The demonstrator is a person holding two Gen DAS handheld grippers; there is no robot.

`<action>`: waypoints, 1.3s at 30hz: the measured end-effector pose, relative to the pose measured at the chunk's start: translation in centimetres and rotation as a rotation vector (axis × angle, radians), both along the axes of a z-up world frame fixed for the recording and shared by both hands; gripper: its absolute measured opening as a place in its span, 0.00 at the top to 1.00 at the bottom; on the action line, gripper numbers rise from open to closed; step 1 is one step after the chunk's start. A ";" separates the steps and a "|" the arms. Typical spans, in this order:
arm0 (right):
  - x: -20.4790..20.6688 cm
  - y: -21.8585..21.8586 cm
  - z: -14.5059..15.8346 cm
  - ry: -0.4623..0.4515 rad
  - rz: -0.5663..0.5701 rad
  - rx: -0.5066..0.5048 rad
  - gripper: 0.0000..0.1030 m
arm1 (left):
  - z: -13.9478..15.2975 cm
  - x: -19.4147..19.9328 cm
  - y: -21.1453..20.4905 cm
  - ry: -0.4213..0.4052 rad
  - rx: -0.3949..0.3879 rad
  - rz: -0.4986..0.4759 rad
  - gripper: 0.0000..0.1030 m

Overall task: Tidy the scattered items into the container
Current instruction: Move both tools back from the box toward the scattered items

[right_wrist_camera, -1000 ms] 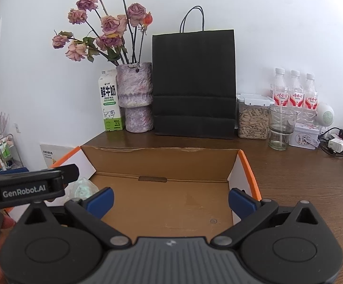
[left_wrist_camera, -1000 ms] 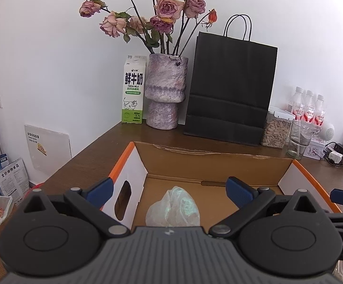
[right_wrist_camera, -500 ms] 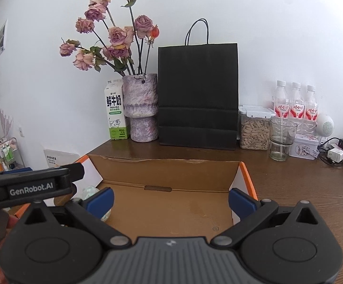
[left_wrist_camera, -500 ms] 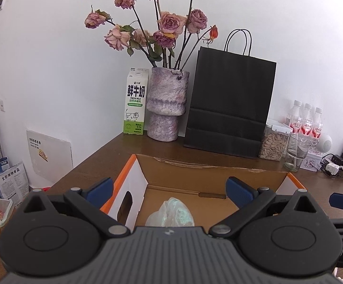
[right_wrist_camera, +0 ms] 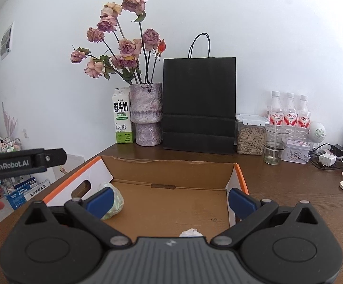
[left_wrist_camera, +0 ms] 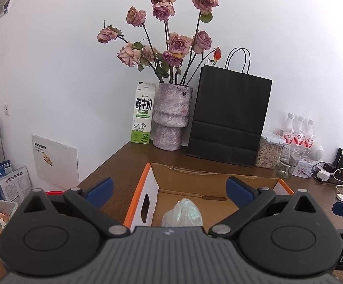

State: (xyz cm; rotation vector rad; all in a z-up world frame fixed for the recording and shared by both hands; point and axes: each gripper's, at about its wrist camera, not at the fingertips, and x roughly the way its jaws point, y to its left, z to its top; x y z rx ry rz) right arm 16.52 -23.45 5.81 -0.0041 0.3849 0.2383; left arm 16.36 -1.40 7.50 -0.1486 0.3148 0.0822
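An open cardboard box [right_wrist_camera: 171,165] with orange-edged flaps sits on the brown table; it also shows in the left wrist view [left_wrist_camera: 195,172]. A crumpled pale green plastic bag [left_wrist_camera: 183,214] lies inside at the box's left end, also seen in the right wrist view [right_wrist_camera: 114,198]. A small crumpled white paper [right_wrist_camera: 191,232] lies on the box floor near the front. My left gripper [left_wrist_camera: 169,188] is open and empty, held above the bag. My right gripper [right_wrist_camera: 170,201] is open and empty above the box.
At the back stand a milk carton [left_wrist_camera: 142,113], a vase of dried roses [left_wrist_camera: 171,116], a black paper bag [left_wrist_camera: 228,118], a seed jar [right_wrist_camera: 250,137], a glass [right_wrist_camera: 274,145], three bottles [right_wrist_camera: 288,112] and chargers with cables [right_wrist_camera: 332,158]. The table's left edge [left_wrist_camera: 100,172] is near.
Both grippers have risen and drawn back from the box, so it sits lower and smaller in view. The white paper now shows in the right wrist view.
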 end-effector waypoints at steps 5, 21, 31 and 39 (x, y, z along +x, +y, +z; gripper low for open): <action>-2.6 -0.6 -0.2 -0.006 -0.023 0.000 0.00 | -0.3 -2.2 1.2 0.007 -0.003 -0.009 0.00; -9.8 -3.9 -3.2 0.067 -0.104 -0.002 0.00 | -3.4 -8.8 4.9 0.086 0.011 -0.009 0.00; -13.4 -4.7 -6.0 0.175 -0.117 -0.041 0.00 | -5.8 -12.6 7.4 0.151 0.054 0.064 0.00; -14.4 -5.4 -6.8 0.220 -0.130 -0.064 0.06 | -5.8 -13.1 6.8 0.164 0.072 0.027 0.00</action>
